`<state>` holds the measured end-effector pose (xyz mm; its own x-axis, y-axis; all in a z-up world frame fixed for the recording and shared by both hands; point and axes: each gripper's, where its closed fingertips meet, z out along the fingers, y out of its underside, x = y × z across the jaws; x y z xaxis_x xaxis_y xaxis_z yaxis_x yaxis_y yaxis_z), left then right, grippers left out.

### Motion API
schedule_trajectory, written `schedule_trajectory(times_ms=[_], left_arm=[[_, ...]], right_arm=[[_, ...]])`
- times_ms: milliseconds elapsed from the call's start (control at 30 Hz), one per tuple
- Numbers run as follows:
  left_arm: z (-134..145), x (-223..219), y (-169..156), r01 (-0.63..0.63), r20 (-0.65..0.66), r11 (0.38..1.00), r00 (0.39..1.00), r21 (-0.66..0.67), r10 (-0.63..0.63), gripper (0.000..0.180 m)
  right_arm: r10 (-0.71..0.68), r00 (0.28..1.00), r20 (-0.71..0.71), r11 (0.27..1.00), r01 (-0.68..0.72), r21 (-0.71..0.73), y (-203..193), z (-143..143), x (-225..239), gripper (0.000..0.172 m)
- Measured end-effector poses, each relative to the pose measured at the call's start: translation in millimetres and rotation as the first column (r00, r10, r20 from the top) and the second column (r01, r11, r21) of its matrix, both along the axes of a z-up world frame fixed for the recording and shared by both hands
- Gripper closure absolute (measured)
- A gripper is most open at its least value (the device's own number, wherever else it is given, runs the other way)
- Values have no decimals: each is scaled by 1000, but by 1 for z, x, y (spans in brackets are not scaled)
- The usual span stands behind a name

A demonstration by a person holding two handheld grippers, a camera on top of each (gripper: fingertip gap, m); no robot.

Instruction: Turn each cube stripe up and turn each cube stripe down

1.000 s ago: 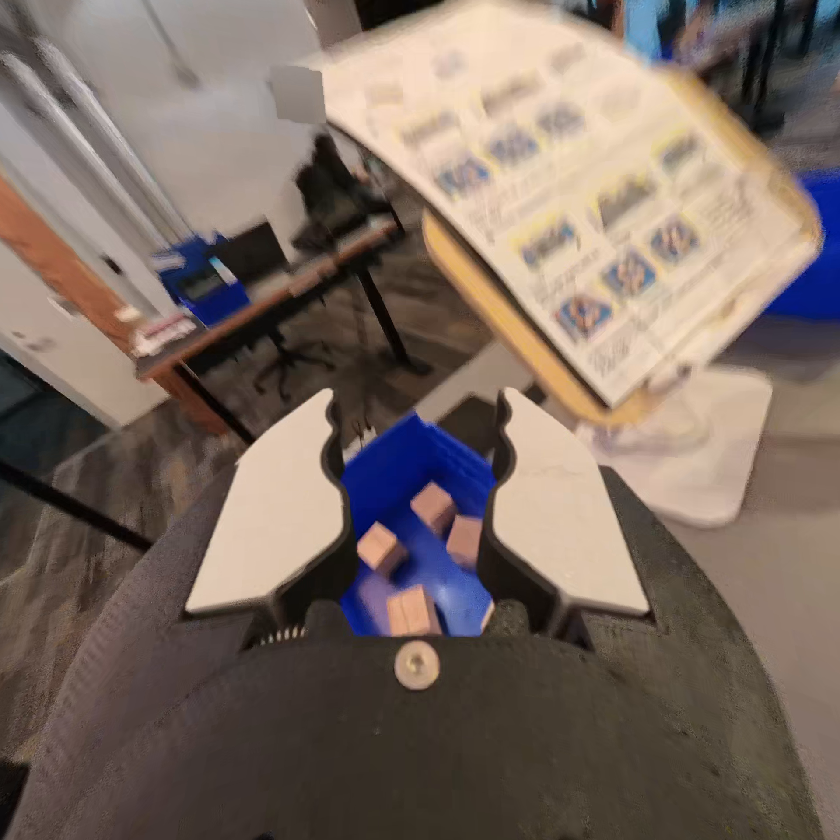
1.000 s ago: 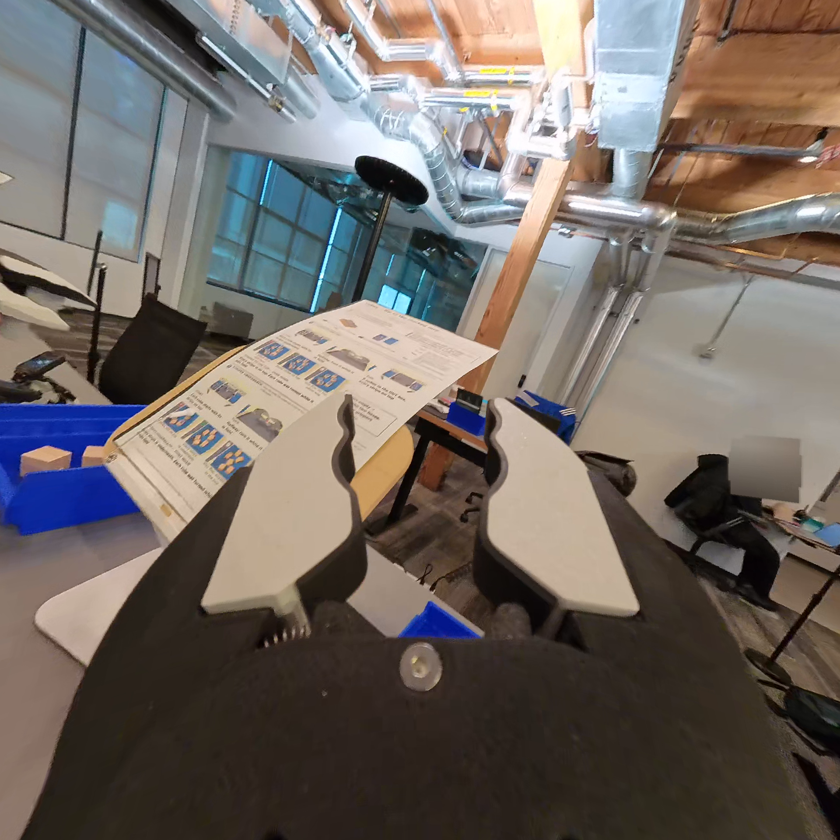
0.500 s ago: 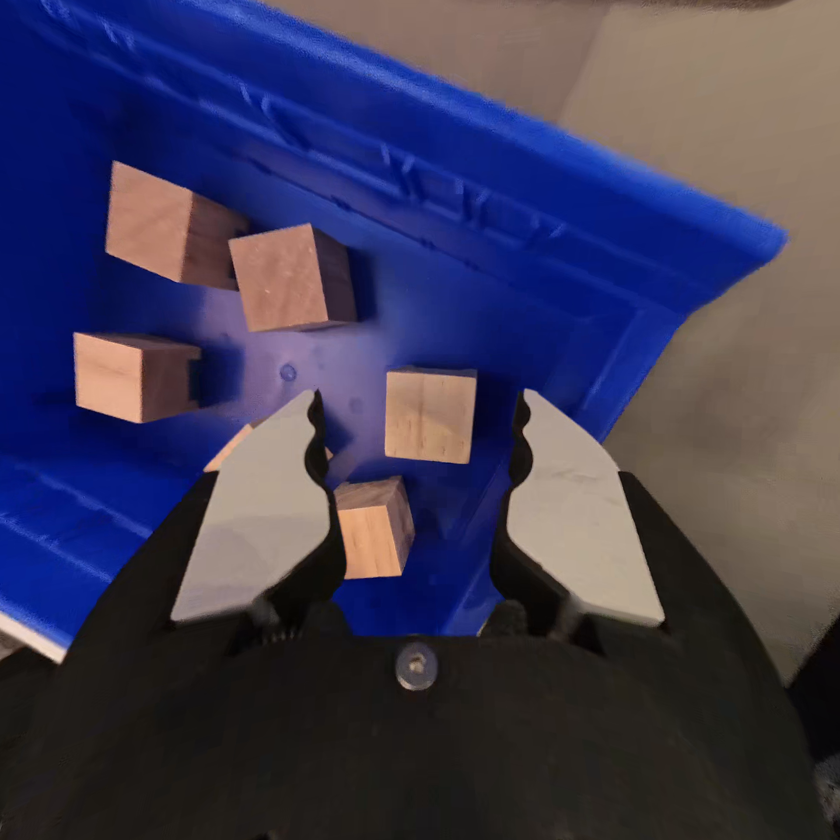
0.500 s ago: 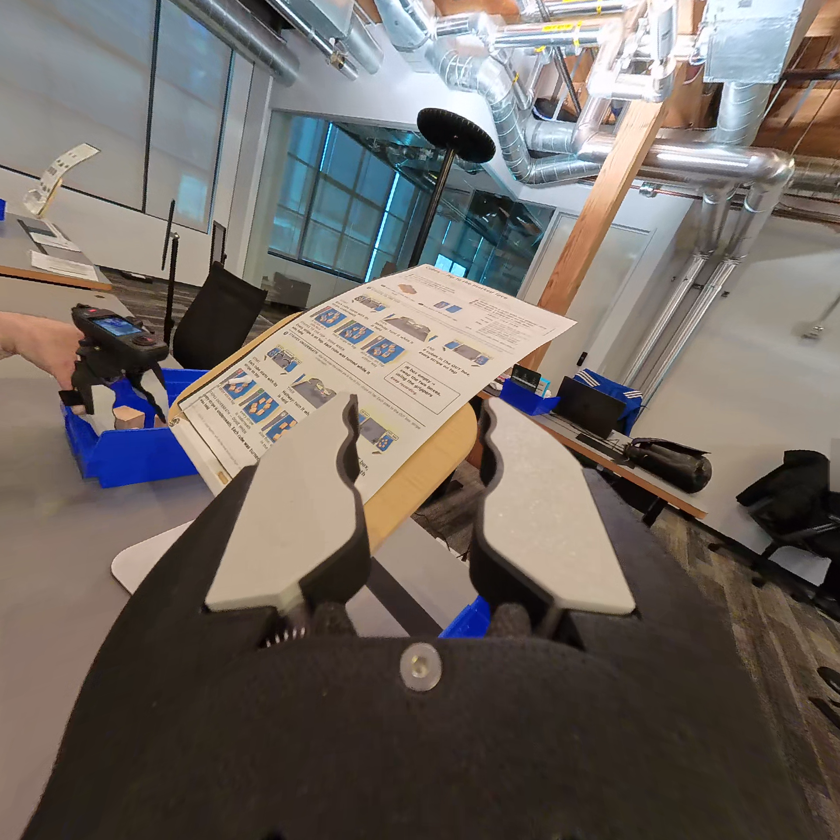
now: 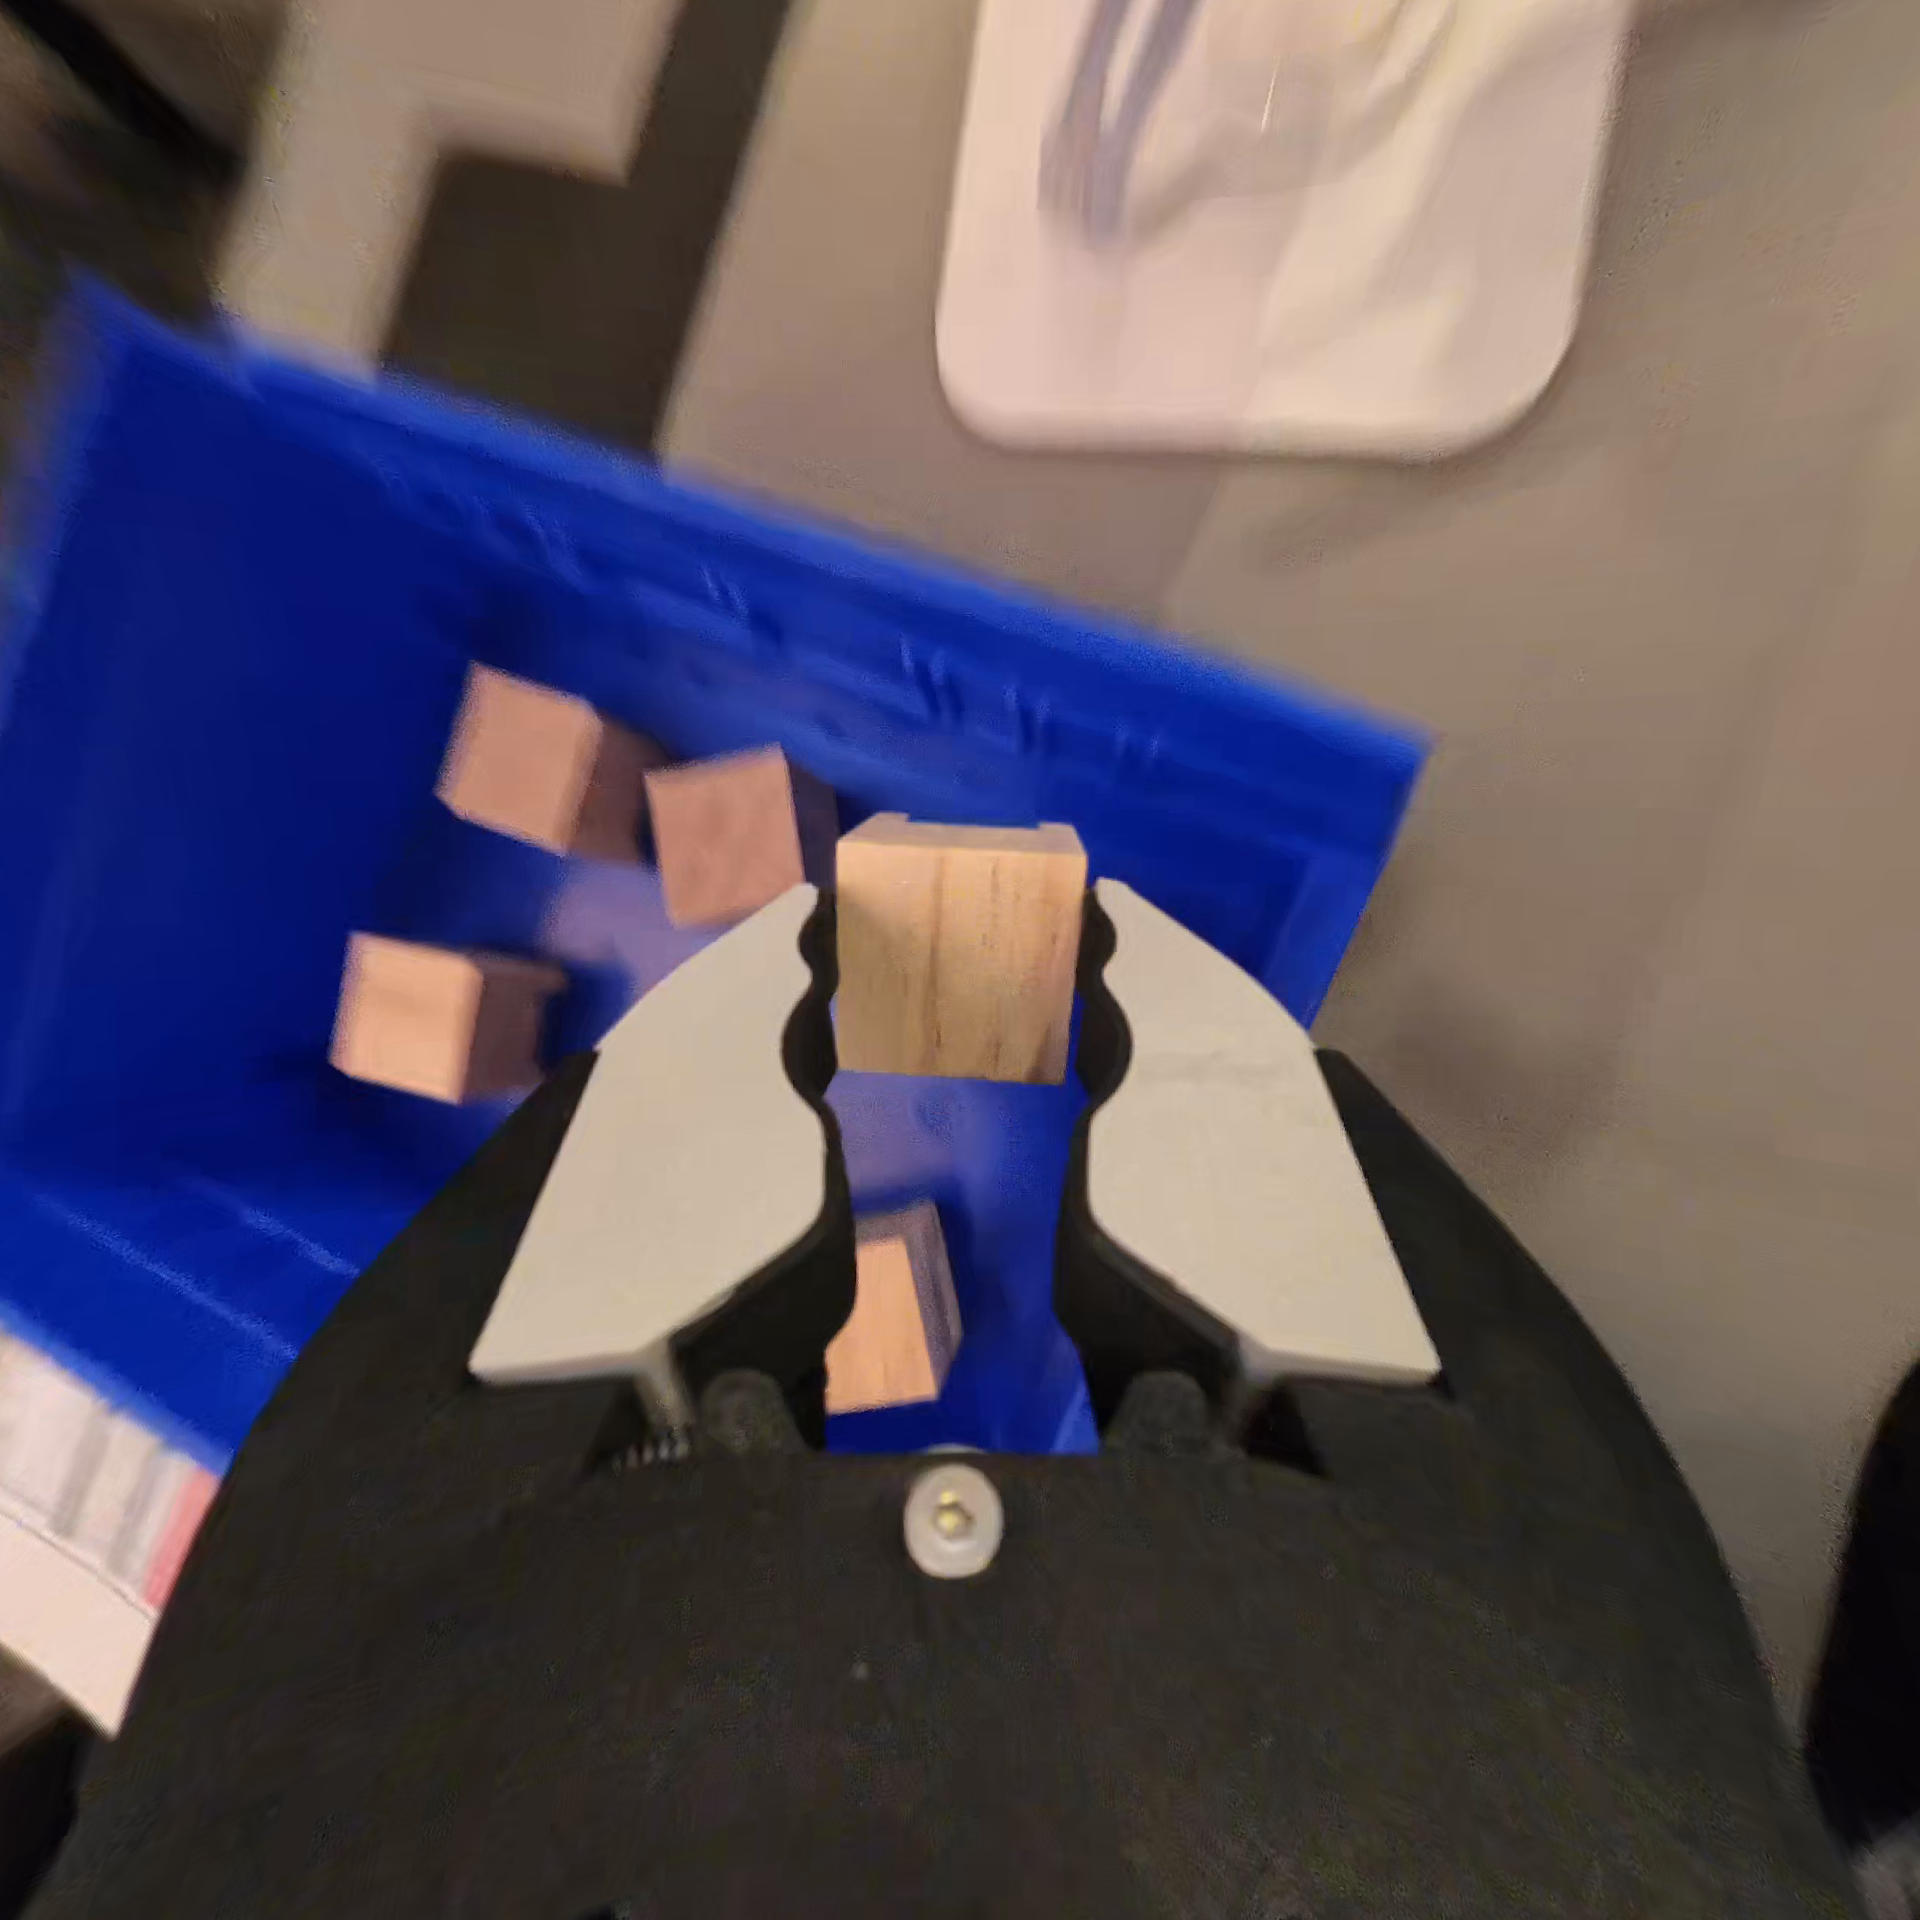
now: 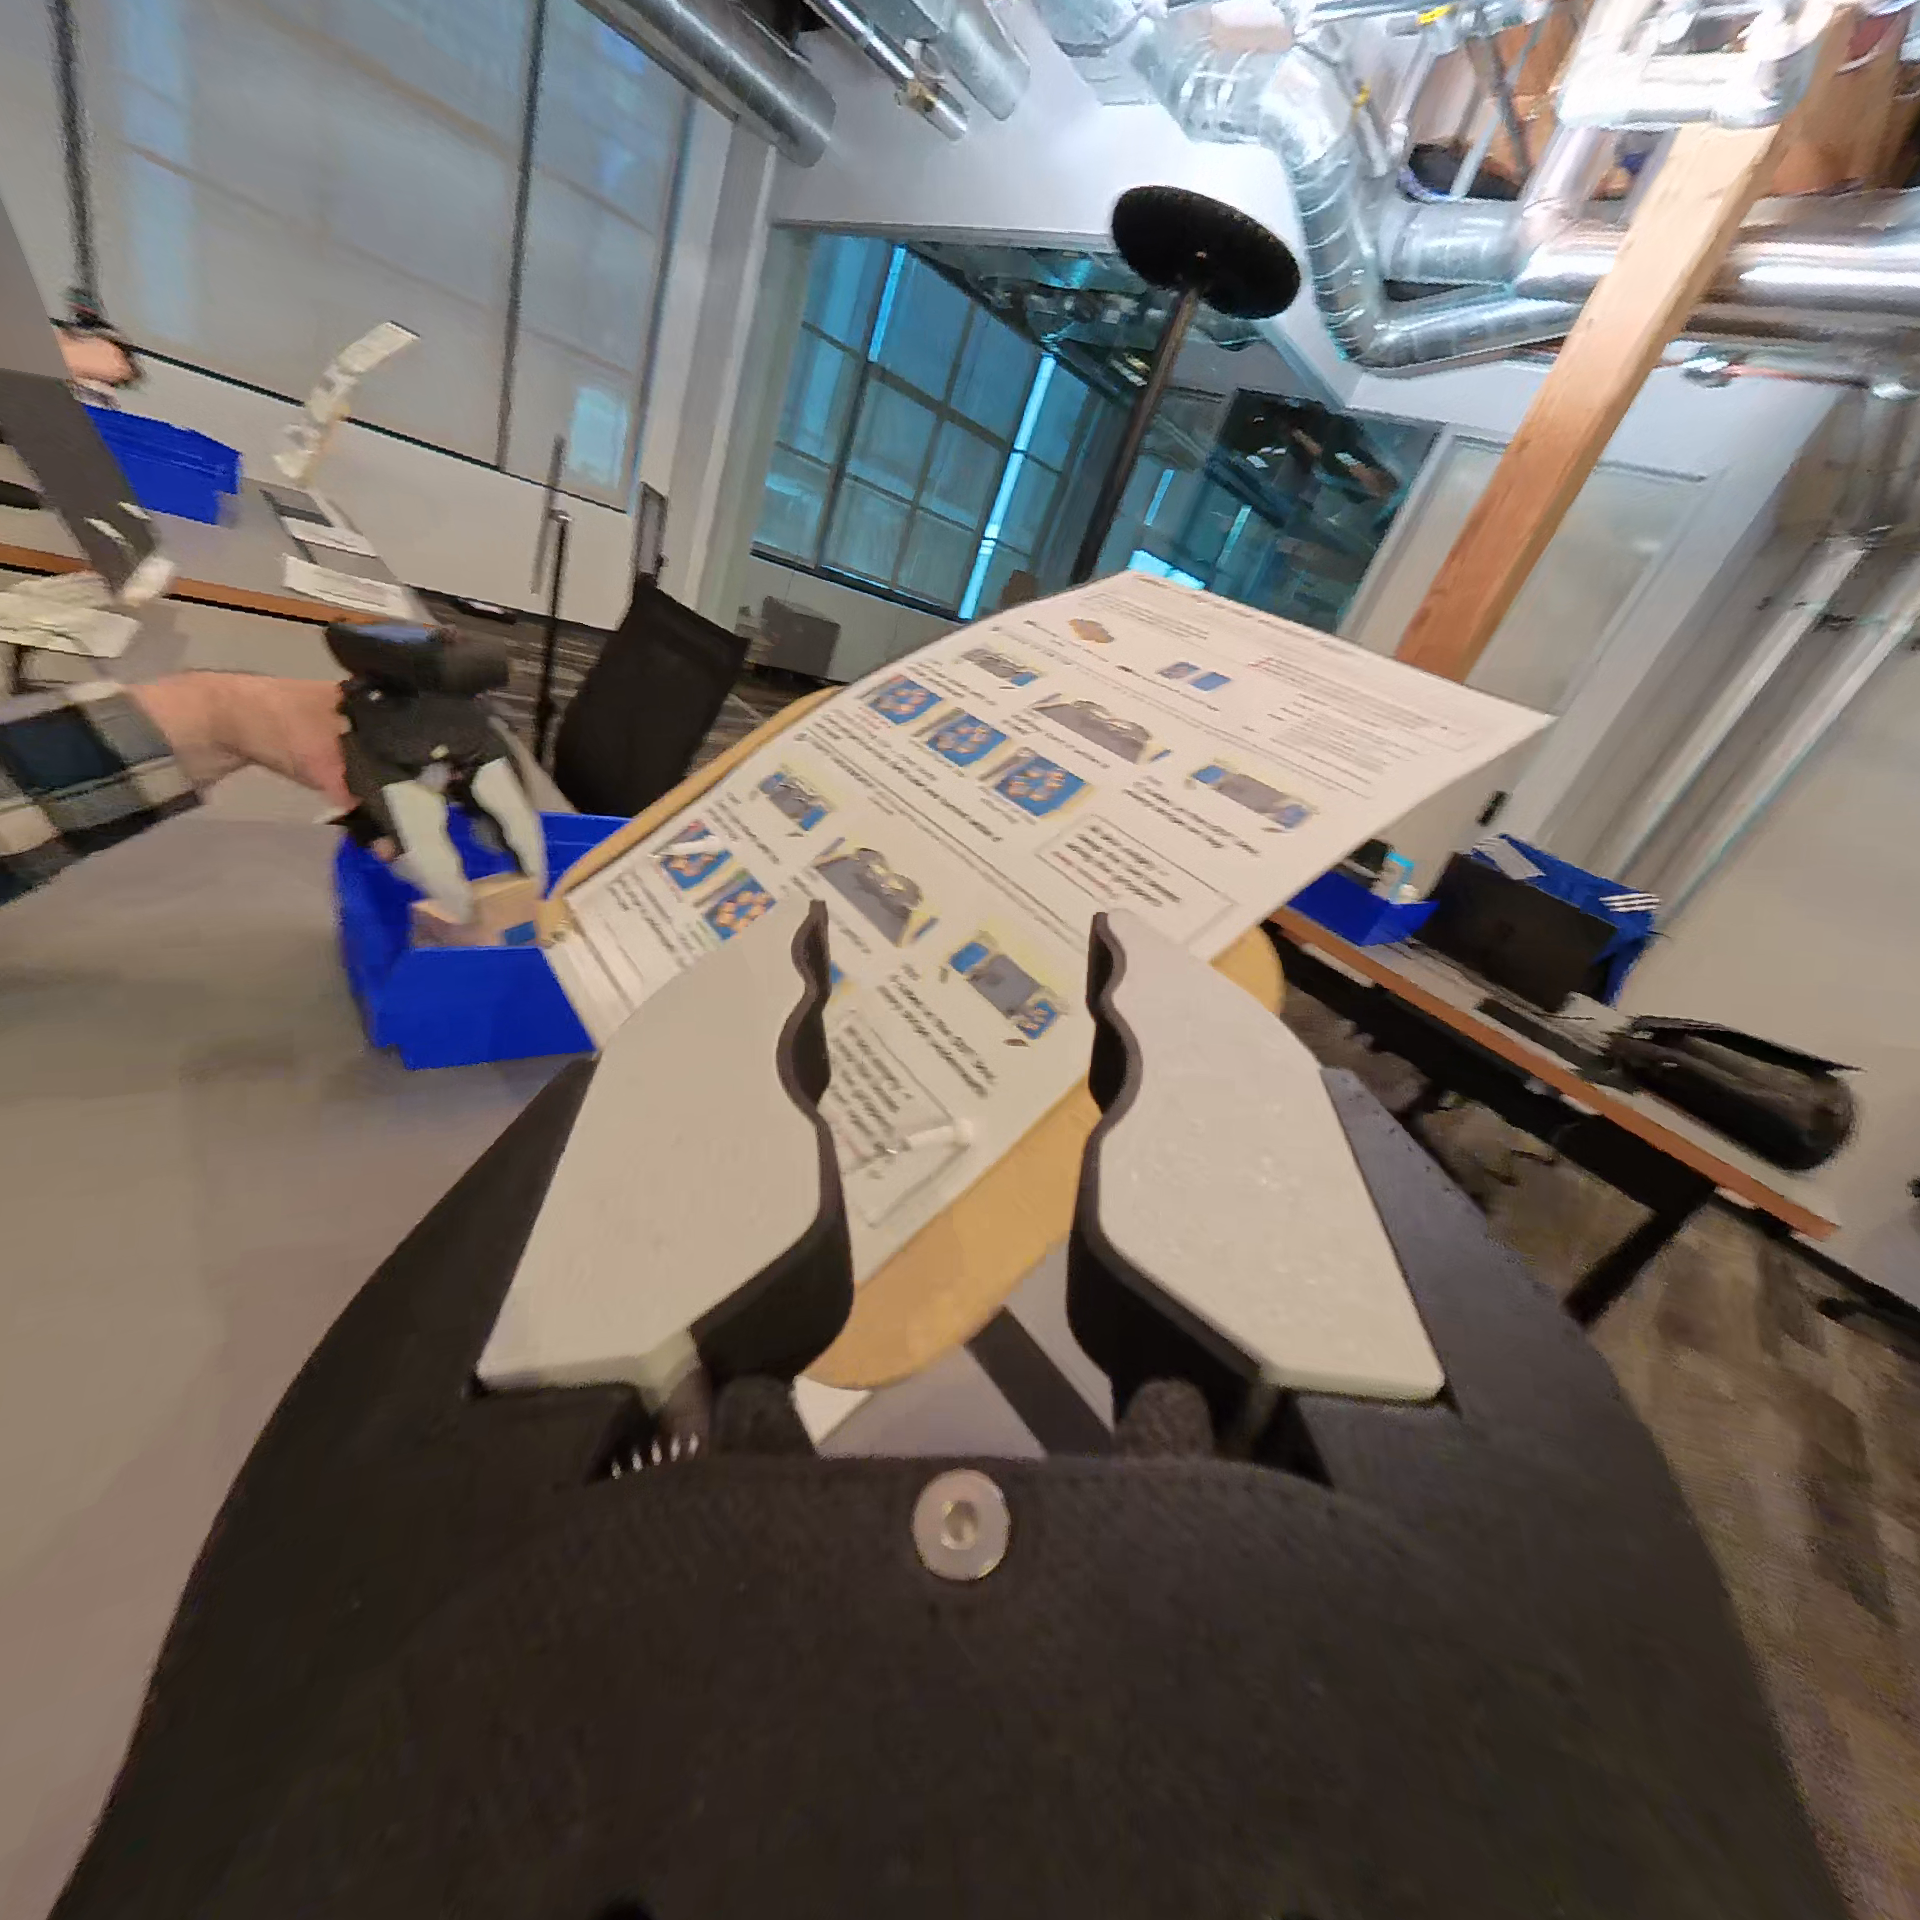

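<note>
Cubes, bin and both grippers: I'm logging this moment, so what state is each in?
Left gripper: shut on a light wood cube, held above the bin.
Right gripper: open, nothing between its fingers.
Blue bin: open-topped.
Darker cubes: lying loose in it.

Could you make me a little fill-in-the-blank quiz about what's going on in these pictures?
1. The left gripper grips a pale wooden ____.
2. The other cubes lie in a bin coloured ____.
3. The right gripper holds ____.
4. Ahead of the right gripper a printed ____ lies on a board.

Answers: cube; blue; nothing; sheet
</note>
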<state>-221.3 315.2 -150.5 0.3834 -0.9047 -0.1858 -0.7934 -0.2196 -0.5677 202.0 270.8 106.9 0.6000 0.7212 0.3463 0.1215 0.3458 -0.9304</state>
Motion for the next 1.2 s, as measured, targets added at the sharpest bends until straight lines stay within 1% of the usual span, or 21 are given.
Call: schedule_trajectory(times_ms=[33,100,167,267,333,400,467,500,533,633,667,700,733,767,833,933,1033,1067,1100,1167,1200], left_arm=[[25,11,-2,30,75,996,997,83,-36,137],[74,38,-15,103,172,960,973,260,-151,137],[114,63,-32,143,167,895,958,422,-232,137],[161,115,-74,225,137,746,911,627,-389,137],[183,150,-102,240,131,641,870,729,-476,137],[189,183,-128,264,114,561,828,784,-549,137],[186,210,-144,275,69,490,816,827,-574,137],[181,222,-152,293,44,463,806,836,-591,137],[181,232,-157,276,34,427,806,861,-590,137],[181,249,-170,231,61,381,784,895,-618,137],[180,252,-170,220,59,368,786,904,-615,137],[177,255,-170,230,55,371,783,900,-619,137],[172,257,-172,248,49,375,776,893,-629,137],[171,259,-171,243,41,362,778,900,-626,137],[167,261,-172,254,36,361,773,898,-633,137],[167,262,-169,232,54,368,781,900,-622,137],[173,258,-163,189,83,369,788,910,-610,130],[176,255,-163,185,100,382,782,905,-616,130],[179,251,-160,177,112,394,785,902,-609,131],[186,241,-154,156,110,387,805,909,-583,136],[188,238,-152,157,104,387,812,909,-575,139]], right_arm=[[37,999,-1,999,-37,-22,-4,-3,-8,125],[152,988,-6,985,-152,-86,-16,-10,-31,127],[274,961,-42,945,-277,-172,-29,-19,-55,127],[455,884,-110,832,-466,-301,-53,-36,-94,120],[549,819,-167,737,-569,-364,-66,-48,-118,116],[618,749,-239,627,-653,-426,-78,-62,-139,108],[675,668,-312,505,-727,-465,-90,-74,-156,105],[691,635,-344,453,-752,-478,-95,-79,-162,102],[706,603,-372,407,-775,-484,-99,-82,-166,101],[734,515,-442,306,-832,-463,-111,-83,-172,101],[745,494,-448,279,-841,-464,-114,-85,-173,102],[757,477,-446,261,-847,-463,-118,-86,-174,104],[767,467,-439,254,-850,-461,-122,-87,-175,108],[773,464,-433,251,-850,-464,-124,-88,-176,113],[776,474,-415,261,-841,-473,-124,-91,-177,124],[773,492,-402,277,-830,-484,-121,-91,-177,125],[767,571,-293,387,-776,-497,-110,-89,-167,125],[763,597,-248,431,-755,-495,-105,-85,-159,125],[741,646,-183,504,-715,-484,-94,-81,-148,125],[671,741,-26,661,-613,-432,-68,-74,-116,125],[609,791,64,738,-535,-411,-51,-75,-97,125]])
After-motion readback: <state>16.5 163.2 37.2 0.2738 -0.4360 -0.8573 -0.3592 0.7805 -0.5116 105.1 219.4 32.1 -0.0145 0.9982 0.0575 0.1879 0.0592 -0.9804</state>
